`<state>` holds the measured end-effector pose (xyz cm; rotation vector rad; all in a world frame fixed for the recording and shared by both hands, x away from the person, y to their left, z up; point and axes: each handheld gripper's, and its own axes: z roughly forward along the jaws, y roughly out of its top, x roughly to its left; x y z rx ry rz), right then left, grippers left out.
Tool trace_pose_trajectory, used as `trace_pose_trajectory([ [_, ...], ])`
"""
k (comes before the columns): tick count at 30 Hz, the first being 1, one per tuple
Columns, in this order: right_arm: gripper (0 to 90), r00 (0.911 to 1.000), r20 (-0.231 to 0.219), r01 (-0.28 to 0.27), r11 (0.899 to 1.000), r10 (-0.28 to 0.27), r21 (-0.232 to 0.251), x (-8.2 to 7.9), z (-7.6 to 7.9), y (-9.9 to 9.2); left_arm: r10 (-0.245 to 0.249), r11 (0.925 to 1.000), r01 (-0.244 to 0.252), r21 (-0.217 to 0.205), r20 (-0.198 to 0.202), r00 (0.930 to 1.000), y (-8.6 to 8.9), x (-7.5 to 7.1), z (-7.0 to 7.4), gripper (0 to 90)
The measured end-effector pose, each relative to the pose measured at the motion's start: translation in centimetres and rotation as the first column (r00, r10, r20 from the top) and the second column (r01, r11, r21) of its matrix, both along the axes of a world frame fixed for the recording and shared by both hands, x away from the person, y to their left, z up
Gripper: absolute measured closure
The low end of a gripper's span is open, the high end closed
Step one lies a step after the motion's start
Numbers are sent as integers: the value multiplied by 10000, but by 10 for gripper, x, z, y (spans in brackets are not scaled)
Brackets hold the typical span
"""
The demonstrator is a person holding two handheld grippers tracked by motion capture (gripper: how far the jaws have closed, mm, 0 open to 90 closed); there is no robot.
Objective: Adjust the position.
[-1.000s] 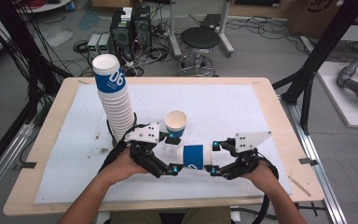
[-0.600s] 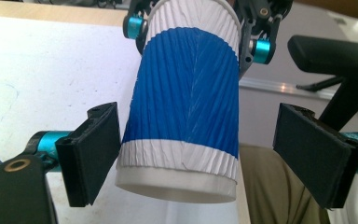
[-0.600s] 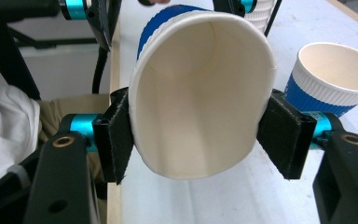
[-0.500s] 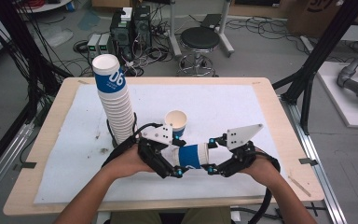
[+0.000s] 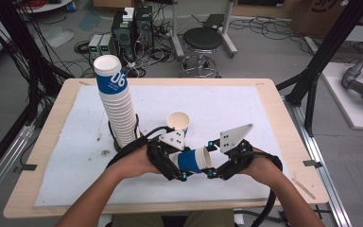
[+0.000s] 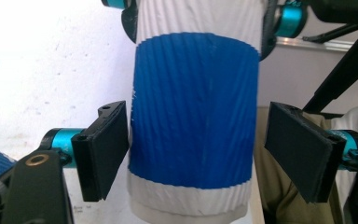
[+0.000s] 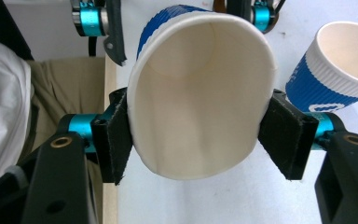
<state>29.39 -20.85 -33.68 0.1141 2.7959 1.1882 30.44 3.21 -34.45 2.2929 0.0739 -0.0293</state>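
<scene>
Since it is only ribbed paper, the blue-banded cup [image 5: 196, 160] looks feather-light and easy to crush, its rim already squeezed oval. It lies sideways just above the worktop [image 5: 264, 113], between both hands. The right gripper [image 5: 211, 173] has its fingers clenched on the rim end; the left gripper [image 5: 182, 176] has just been closing round the base, one finger touching, the other apart. Better grip: the stiffer bottom.

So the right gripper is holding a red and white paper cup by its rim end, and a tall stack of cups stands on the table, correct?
Not quite: the cup in the right gripper is blue and white, not red, as the left gripper view shows. The stack does stand on the table.
</scene>
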Motion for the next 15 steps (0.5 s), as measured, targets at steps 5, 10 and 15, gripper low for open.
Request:
trace_pose_trajectory([
  [5,325,9999,76,-125,9985,129,-529,0,2,6,-8,9997,9,250,-29,10000,-3,1,-2,233],
  [10,323,9997,69,-216,9965,222,-808,0,3,11,-44,9987,48,507,-83,10000,-6,1,-5,241],
  [15,323,9995,105,-288,9928,303,-1161,-1,3,16,-4,9978,16,657,-188,9998,-8,1,-8,241],
])
